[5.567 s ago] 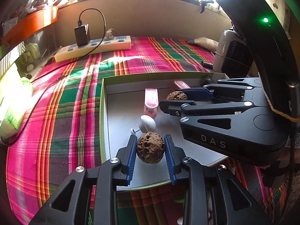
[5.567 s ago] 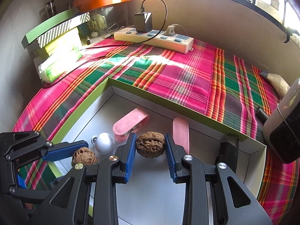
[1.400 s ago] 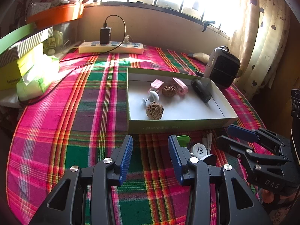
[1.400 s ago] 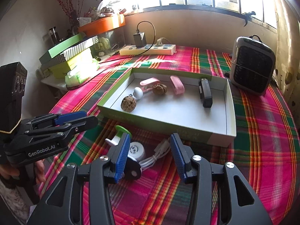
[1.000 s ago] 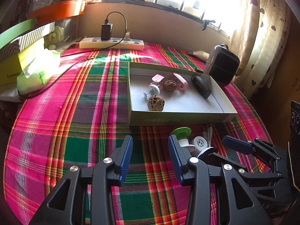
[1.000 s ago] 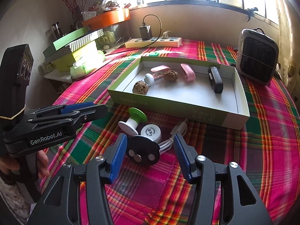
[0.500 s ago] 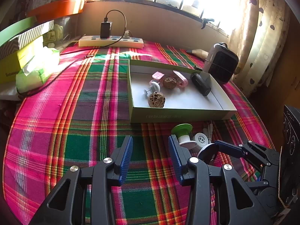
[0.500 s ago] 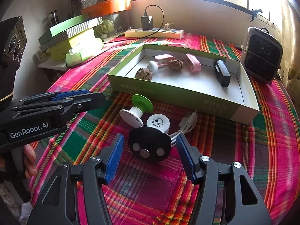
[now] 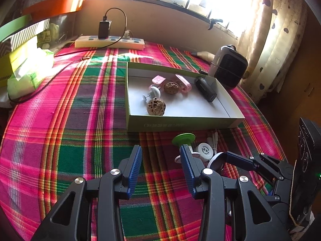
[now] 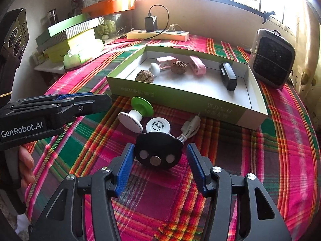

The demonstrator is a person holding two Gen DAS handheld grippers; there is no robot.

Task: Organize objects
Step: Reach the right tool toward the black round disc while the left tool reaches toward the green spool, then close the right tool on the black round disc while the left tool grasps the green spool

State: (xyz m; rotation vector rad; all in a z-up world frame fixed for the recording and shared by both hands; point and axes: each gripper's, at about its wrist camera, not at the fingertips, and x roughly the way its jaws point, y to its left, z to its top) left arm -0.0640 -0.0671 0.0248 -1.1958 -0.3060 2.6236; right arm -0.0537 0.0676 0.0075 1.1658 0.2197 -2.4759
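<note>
Both jaws stand apart. On my right gripper (image 10: 158,167) they straddle a black bear-shaped disc (image 10: 157,152) with three metal studs; the left blue pad looks to touch its edge, the right pad stands clear. Just beyond the disc I see a white round cap (image 10: 158,126) with a printed label too small to read, a green-topped white spool (image 10: 136,112) tipped on its side, and a white cable (image 10: 190,127).

My left gripper (image 9: 160,168) holds nothing, over bare plaid cloth (image 9: 70,120) on the worktop. Its housing, to the left of my right jaws, reads "GenRobot.AI".

Ahead of both jaws sits the green tray (image 10: 180,98), with printing on its near wall I cannot make out. Inside it lie two walnuts (image 10: 144,76), two pink clips (image 10: 197,65), a white knob (image 10: 155,68) and a black device (image 10: 227,76).
</note>
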